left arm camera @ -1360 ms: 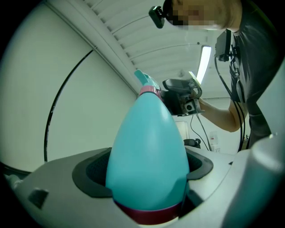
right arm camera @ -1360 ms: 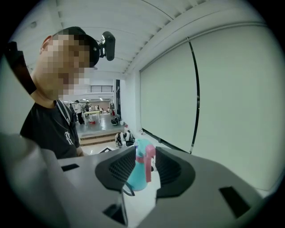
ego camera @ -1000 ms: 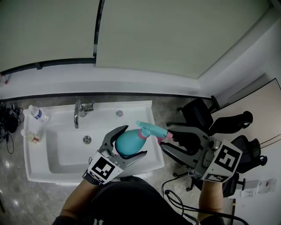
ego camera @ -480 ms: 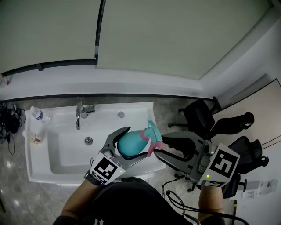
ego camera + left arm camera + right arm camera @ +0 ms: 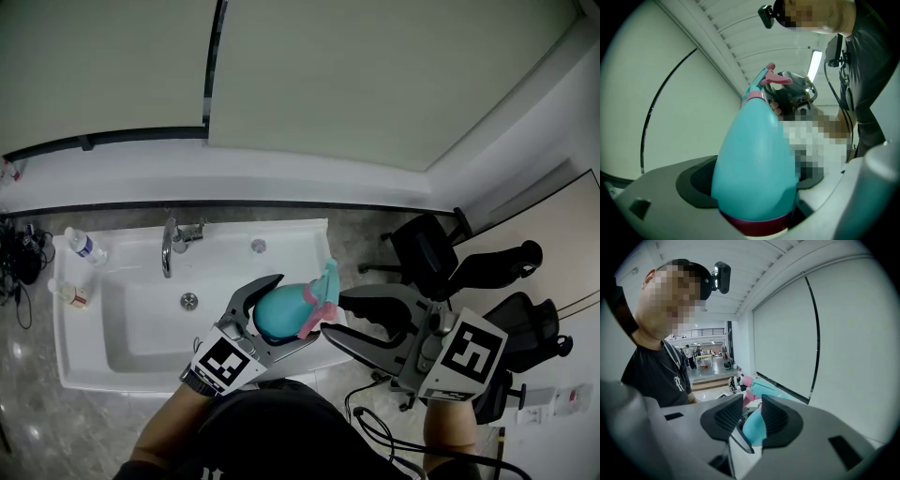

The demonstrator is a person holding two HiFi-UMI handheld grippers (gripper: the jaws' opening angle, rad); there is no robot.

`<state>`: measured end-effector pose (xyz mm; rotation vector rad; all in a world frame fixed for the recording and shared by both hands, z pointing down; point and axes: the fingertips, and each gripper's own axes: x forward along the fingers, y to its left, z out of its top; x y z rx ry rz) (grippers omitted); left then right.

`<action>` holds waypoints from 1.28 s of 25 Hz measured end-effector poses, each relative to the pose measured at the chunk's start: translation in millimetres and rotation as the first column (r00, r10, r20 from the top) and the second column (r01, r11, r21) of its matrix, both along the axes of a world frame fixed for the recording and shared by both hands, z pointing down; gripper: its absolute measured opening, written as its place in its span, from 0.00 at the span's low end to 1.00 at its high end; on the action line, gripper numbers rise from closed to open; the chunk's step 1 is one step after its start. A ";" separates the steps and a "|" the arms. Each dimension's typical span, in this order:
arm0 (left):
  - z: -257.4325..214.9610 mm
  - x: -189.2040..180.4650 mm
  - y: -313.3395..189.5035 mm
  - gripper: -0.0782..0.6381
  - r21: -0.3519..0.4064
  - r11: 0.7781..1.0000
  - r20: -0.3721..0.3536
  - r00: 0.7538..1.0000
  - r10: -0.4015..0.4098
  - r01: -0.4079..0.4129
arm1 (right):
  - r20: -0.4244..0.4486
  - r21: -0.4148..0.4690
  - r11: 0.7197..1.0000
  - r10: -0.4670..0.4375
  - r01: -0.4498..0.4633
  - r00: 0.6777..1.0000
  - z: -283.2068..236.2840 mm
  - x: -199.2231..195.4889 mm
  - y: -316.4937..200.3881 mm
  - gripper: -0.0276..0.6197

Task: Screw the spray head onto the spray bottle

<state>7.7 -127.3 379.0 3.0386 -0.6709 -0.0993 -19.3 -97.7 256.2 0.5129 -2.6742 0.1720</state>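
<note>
Snugly, left claw (image 5: 292,314) grips the smooth, egg-shaped spray bottle (image 5: 754,154).

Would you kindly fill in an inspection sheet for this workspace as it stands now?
Surface: white sink, faucet at its back edge.
Job's things: spray bottle held over the sink's right edge; spray head sits on its neck, tightness cannot be told.
Clutter: water bottle and small bottle on the sink's left ledge.
Grippers: left gripper clamped on the bottle's body; right gripper jaws apart beside the neck, no grip seen.
Cables: black cable on the floor; cable tangle far left.
Surroundings: black office chairs at right; pale wall panels.
</note>
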 end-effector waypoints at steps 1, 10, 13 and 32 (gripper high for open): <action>-2.4 0.7 1.7 0.73 0.003 1.000 -0.010 1.000 0.011 -0.011 | 0.003 0.003 1.000 -0.007 0.007 1.000 -1.5 -0.7 0.4 0.22; -22.6 5.7 21.8 0.73 0.052 0.990 -0.047 0.990 0.134 -0.131 | 0.132 0.056 0.993 -0.114 0.108 0.985 -47.1 27.3 7.4 0.22; -31.1 8.1 32.5 0.73 0.060 0.981 -0.061 0.981 0.186 -0.182 | 0.163 0.105 0.971 -0.231 0.216 0.959 -59.8 34.2 2.9 0.23; -52.0 22.5 71.6 0.73 0.038 0.919 -0.087 0.915 0.393 -0.391 | -0.014 0.081 0.743 -0.666 0.665 0.746 -36.5 -11.5 44.8 0.38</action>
